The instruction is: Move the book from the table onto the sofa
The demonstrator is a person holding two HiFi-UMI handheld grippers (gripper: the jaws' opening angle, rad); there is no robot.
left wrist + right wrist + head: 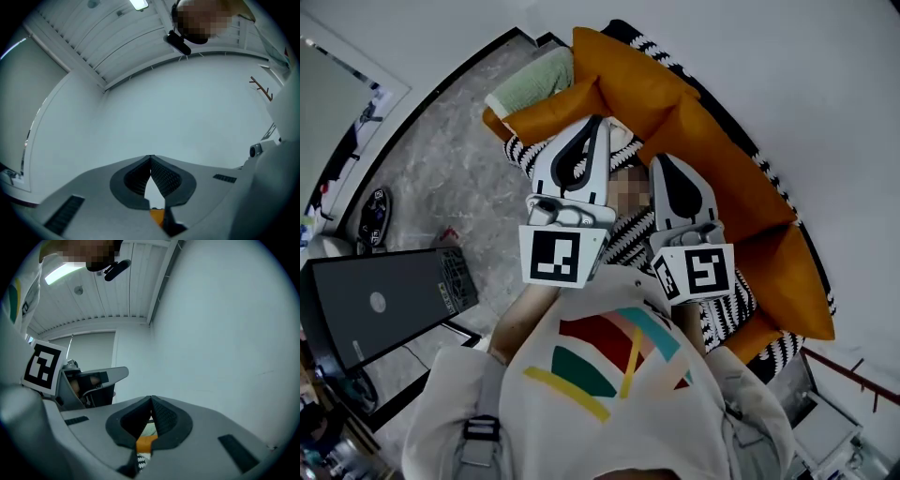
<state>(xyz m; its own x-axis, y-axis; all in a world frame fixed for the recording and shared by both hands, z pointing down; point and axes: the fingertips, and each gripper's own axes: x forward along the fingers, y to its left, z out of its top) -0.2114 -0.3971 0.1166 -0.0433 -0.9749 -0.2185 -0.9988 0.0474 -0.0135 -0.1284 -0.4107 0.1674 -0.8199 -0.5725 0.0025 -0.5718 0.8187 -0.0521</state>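
Two tools hang side by side over the orange sofa (722, 155); left gripper (151, 158) and right gripper (151, 400) both have jaws pressed together, gripping nothing.

Head camera looks steeply down on the sofa (712, 141); gripper cameras (close behind their jaws) face roughly level — sharing the white wall (178, 108).

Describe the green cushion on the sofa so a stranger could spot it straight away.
Find the sofa with the black-and-white patterned cover along the white wall. Follow its orange cushions to the end at the head view's upper left. The green cushion lies there: the only pale green one, all its neighbours being orange.
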